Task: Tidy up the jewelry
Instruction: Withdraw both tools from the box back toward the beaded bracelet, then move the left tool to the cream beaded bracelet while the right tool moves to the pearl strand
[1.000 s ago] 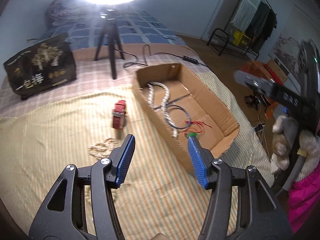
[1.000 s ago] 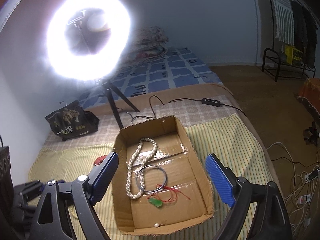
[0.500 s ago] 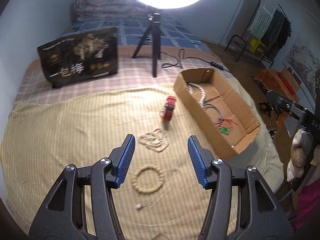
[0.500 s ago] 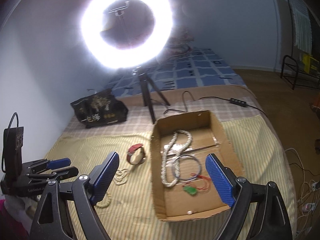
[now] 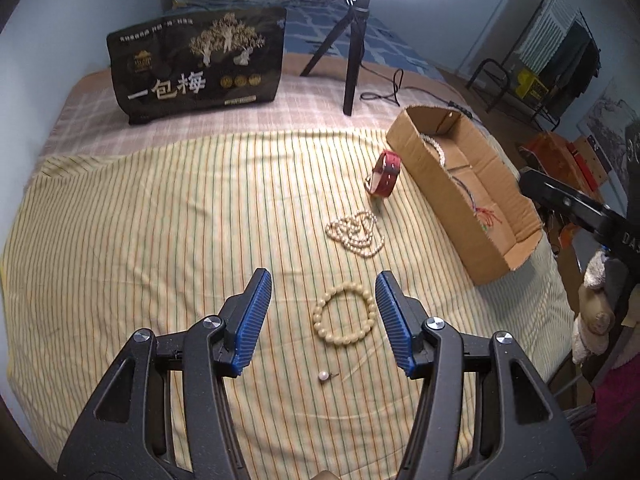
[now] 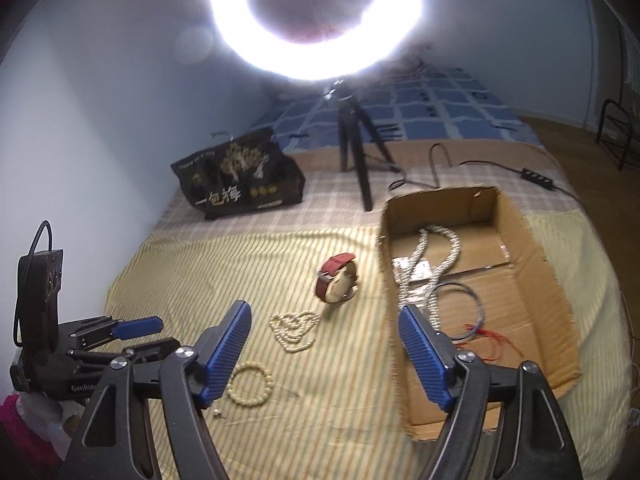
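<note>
My left gripper (image 5: 322,300) is open and empty, low over the striped cloth, with a cream bead bracelet (image 5: 345,315) between its fingertips and a small pearl earring (image 5: 323,376) just nearer. A pearl necklace (image 5: 356,230) and a red-strap watch (image 5: 385,174) lie farther on. The cardboard box (image 5: 440,196) at right holds a rope necklace, a thin hoop and a red-string pendant. My right gripper (image 6: 324,344) is open and empty above the box's left wall (image 6: 390,280). The right wrist view shows the bracelet (image 6: 250,384), the pearl necklace (image 6: 294,330), the watch (image 6: 338,282) and the left gripper (image 6: 120,336).
A ring light on a black tripod (image 5: 352,40) stands at the back with its cable (image 6: 500,166) trailing right. A black printed bag (image 5: 200,60) stands at the back left. The bed edge drops off at right beside a plush toy (image 5: 596,312).
Both grippers have swung left, away from the box. The left one now hovers over the bead bracelet and earring. Both stay open.
</note>
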`<state>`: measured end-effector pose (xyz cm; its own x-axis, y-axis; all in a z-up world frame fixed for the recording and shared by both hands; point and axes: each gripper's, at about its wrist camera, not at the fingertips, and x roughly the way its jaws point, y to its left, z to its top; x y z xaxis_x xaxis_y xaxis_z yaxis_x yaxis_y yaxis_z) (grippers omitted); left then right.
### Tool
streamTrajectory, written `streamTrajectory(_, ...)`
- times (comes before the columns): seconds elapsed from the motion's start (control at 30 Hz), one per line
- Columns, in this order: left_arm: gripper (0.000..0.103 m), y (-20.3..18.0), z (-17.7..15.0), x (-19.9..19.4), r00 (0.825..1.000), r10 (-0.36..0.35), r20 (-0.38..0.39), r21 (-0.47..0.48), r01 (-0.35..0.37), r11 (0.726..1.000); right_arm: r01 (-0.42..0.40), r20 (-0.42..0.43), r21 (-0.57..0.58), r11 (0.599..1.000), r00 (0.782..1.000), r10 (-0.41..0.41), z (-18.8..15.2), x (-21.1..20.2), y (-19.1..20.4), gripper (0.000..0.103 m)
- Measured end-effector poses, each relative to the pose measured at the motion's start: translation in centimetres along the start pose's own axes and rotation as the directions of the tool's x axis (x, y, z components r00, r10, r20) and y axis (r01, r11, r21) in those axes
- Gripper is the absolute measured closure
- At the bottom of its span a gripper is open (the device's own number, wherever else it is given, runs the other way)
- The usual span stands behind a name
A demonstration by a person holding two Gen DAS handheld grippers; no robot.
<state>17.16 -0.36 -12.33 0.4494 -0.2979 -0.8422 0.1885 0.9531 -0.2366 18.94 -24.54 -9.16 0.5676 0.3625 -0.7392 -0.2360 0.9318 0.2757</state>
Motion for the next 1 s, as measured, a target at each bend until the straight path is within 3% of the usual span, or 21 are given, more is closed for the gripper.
streamTrajectory(0.13, 0.049, 0.2, -0.6, 1.0, 0.999, -0.017, -0.037, -0.012, 0.017, 1.000, -0.035, -0.060, 0.017, 0.999, 0.998, 0.036, -0.1, 2.2, 1.0, 0.035)
streamTrajectory(0.2, 0.056, 0.1, -1.1, 1.9, 0.997, -0.024, -0.069, -0.010, 0.023, 1.000, -0.049, -0.093, 0.033, 0.998, 0.994, 0.052, -0.3, 3.4, 1.4, 0.036)
streamTrajectory(0.47, 0.062, -0.4, -2.1, 3.7, 0.993, -0.021, -0.119, 0.021, 0.023, 1.000, -0.065, -0.213, 0.063, 0.996, 0.974, 0.077, -1.0, 8.6, 2.9, 0.036)
streamTrajectory(1.0, 0.068, -0.8, -2.9, 6.7, 0.983, -0.028, -0.180, 0.021, 0.032, 0.999, 0.006, -0.338, 0.101, 0.995, 0.941, 0.029, -2.0, 16.4, 2.7, 0.036)
